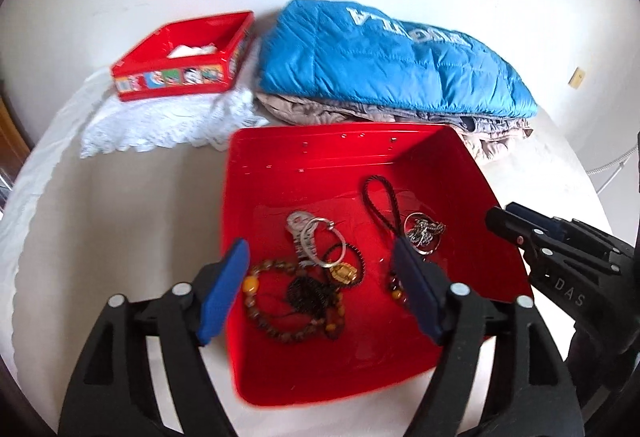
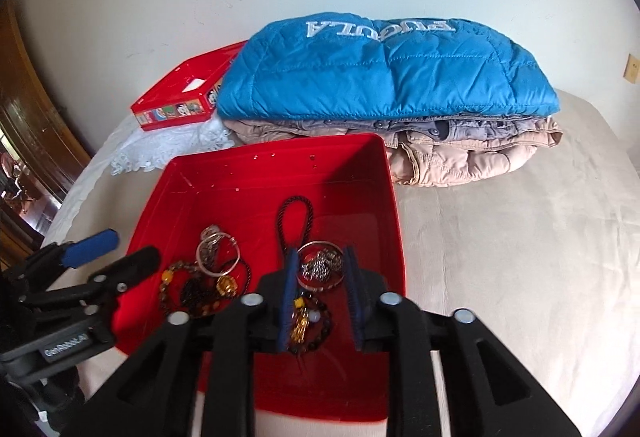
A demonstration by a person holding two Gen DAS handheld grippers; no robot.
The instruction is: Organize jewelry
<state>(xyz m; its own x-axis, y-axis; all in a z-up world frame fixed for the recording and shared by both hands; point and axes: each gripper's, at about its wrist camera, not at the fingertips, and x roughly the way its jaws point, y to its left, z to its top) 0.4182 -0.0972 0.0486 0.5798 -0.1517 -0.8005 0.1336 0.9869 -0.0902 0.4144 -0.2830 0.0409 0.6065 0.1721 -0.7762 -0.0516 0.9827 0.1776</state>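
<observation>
Tangling looks like our main risk: the pieces in the red tray (image 2: 372, 173) lie heaped and interlaced, so if we close on one loop we may drag its neighbours up with it or spill them over the low wall onto the bed (image 2: 520, 257). Our left hand-held gripper (image 1: 316, 291) stands wide open with nothing held, straddling the tray's near left wall, one pad outside it and one inside; between and just ahead of its pads lies the amber bead bracelet (image 1: 280, 329) with a dark chain (image 1: 310, 293) over it, and beyond that a silver watch (image 1: 304, 241) threaded through a metal ring (image 1: 325, 243). Our right hand-held gripper (image 2: 320, 293) is partly open and grips nothing, though a small dark bead bracelet with gold charms (image 2: 308, 321) sits between its pads, a silver chain bundle (image 2: 320, 265) lies just ahead, and a black braided cord loop (image 2: 294, 217) lies further ahead. Closing carelessly there could snag both the bracelet and the chain. Well beyond both, on a lace cloth (image 1: 160, 121), rests a smaller red tin (image 1: 176, 77) holding something white that we cannot identify, beside folded jackets (image 2: 380, 77).
</observation>
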